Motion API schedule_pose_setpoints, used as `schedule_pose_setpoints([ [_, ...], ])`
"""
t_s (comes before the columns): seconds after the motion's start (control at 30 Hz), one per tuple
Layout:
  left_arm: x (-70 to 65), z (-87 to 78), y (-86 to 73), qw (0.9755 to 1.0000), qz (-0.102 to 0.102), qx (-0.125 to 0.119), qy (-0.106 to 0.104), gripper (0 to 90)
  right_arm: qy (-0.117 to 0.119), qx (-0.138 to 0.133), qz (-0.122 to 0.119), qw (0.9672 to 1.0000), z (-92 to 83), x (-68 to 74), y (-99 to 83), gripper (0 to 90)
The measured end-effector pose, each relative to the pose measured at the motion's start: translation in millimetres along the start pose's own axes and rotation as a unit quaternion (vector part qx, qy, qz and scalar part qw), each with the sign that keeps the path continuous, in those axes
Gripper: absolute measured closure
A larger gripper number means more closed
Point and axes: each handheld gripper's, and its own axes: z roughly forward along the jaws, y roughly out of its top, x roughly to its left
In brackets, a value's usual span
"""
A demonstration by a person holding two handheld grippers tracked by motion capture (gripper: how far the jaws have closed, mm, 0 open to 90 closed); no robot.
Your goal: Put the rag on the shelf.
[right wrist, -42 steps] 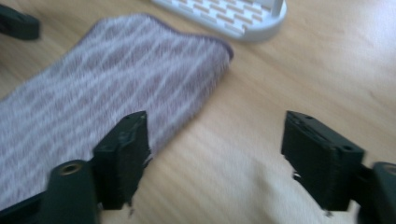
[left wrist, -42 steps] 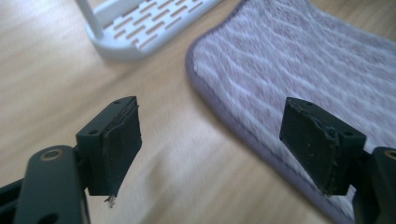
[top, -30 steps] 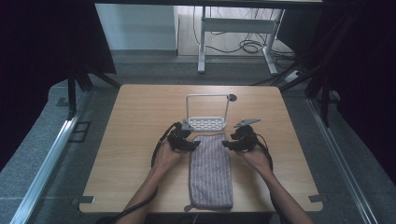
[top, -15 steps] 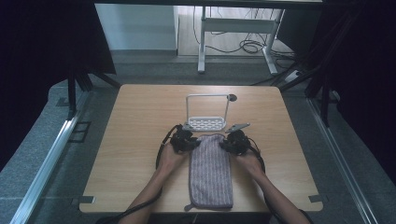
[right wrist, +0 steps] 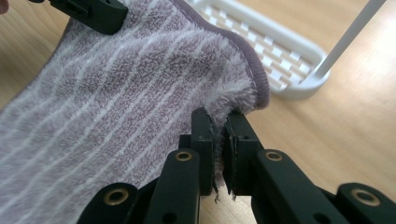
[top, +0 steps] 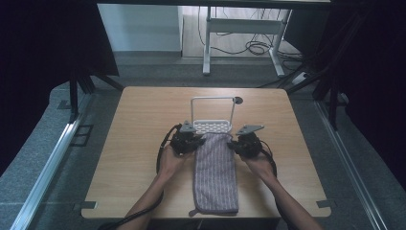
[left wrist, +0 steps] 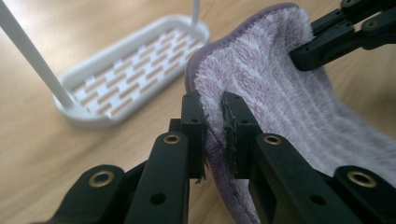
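A purple striped towel (top: 216,172) lies lengthwise on the wooden table (top: 134,139), folded into a long strip. My left gripper (top: 190,142) is shut on the towel's far left corner (left wrist: 212,122). My right gripper (top: 243,143) is shut on the far right corner (right wrist: 219,119). The far end of the towel (right wrist: 140,84) is lifted slightly off the table and sags between the two grippers. A white rack (top: 212,125) with a slotted base (left wrist: 135,70) and a tall wire frame stands just beyond that end.
A round dark hole (top: 238,100) sits in the tabletop behind the rack. The near end of the towel hangs at the table's front edge. Bare wood lies left and right of the towel. Cables and a desk frame (top: 239,28) are on the floor beyond.
Both grippers moved inward to the towel's far corners and shut on them. The far end has risen a little toward the rack.
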Motion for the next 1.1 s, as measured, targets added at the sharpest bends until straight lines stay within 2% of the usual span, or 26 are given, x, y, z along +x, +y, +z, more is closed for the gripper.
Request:
schedule_pose_setpoints([
  [0.13, -4.2, -14.2, 16.4, 0.9999, 0.006, -0.010, 0.012, 79.5, 0.003, -0.024, -0.006, 0.9997, -17.8, 0.5, 13.0, 83.2],
  [0.23, -7.3, -29.1, 32.6, 0.9992, 0.021, -0.026, 0.020, 79.5, 0.002, -0.048, -0.013, 0.9988, -34.8, 0.9, 29.0, 83.2],
  [0.27, -7.3, -29.1, 32.6, 0.9992, 0.021, -0.026, 0.020, 79.6, 0.002, -0.048, -0.013, 0.9988, -34.8, 0.9, 29.0, 83.2],
  [0.3, -8.5, -37.9, 40.4, 0.9986, 0.031, -0.037, 0.024, 79.5, -0.001, -0.060, -0.017, 0.9980, -43.4, 0.3, 37.0, 83.2],
  [0.33, -8.5, -37.9, 40.4, 0.9986, 0.031, -0.037, 0.024, 79.6, -0.001, -0.060, -0.017, 0.9980, -43.4, 0.3, 37.0, 83.2],
  [0.43, -9.3, -49.7, 53.4, 0.9977, 0.037, -0.049, 0.029, 79.5, -0.004, -0.082, -0.024, 0.9964, -57.3, -2.2, 52.6, 83.2],
  [0.47, -9.7, -53.3, 57.9, 0.9973, 0.039, -0.053, 0.032, 79.5, -0.004, -0.082, -0.024, 0.9964, -57.3, -2.2, 52.6, 83.2],
  [0.53, -11.0, -63.3, 71.0, 0.9960, 0.048, -0.063, 0.041, 79.4, -0.008, -0.096, -0.027, 0.9950, -65.4, -3.9, 64.3, 83.2],
  [0.57, -11.0, -63.3, 71.0, 0.9960, 0.048, -0.063, 0.041, 79.4, -0.008, -0.096, -0.027, 0.9950, -65.4, -3.9, 64.3, 83.2],
  [0.63, -11.7, -69.2, 79.4, 0.9947, 0.059, -0.070, 0.049, 79.4, -0.013, -0.108, -0.030, 0.9936, -72.5, -5.8, 75.6, 83.2],
  [0.73, -11.6, -77.4, 92.0, 0.9925, 0.073, -0.077, 0.060, 79.4, -0.016, -0.115, -0.030, 0.9927, -76.9, -7.0, 82.9, 83.2],
  [0.9, -8.6, -89.3, 111.9, 0.9895, 0.090, -0.086, 0.073, 79.6, -0.028, -0.136, -0.040, 0.9895, -87.9, -10.3, 105.0, 83.2],
  [1.1, -2.6, -98.9, 133.7, 0.9870, 0.099, -0.092, 0.087, 79.5, -0.043, -0.150, -0.047, 0.9866, -96.2, -14.9, 125.0, 83.2],
])
